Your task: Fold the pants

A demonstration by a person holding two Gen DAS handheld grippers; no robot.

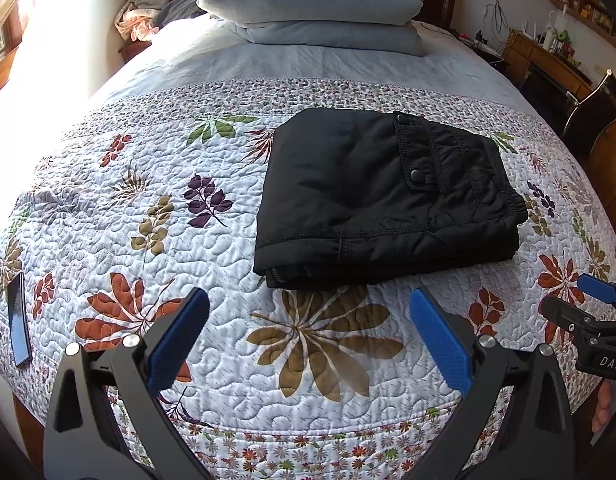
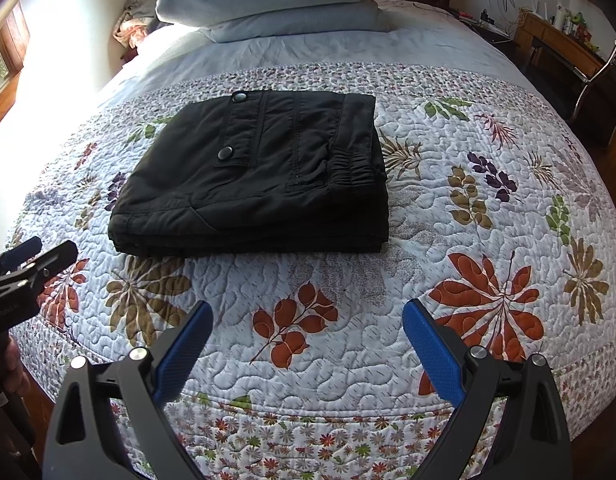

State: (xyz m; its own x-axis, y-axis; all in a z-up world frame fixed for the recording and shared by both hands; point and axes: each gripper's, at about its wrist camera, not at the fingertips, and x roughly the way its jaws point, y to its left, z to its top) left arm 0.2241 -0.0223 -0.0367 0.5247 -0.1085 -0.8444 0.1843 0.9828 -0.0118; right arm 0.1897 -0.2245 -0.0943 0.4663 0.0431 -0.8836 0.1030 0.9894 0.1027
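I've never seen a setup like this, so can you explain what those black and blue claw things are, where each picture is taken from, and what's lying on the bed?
The claws are hand-held grippers, one in each of a person's hands, each carrying a wide-angle camera that looks forward along its two fingers. One picture comes from the left gripper, the other from the right gripper. Both are open and hold nothing. Each also appears at the edge of the other's picture. On the floral quilt lie black pants, already folded into a compact stack, with a snap pocket on top. A dark phone lies near the quilt's left edge, and folded blue bedding is stacked at the far end.
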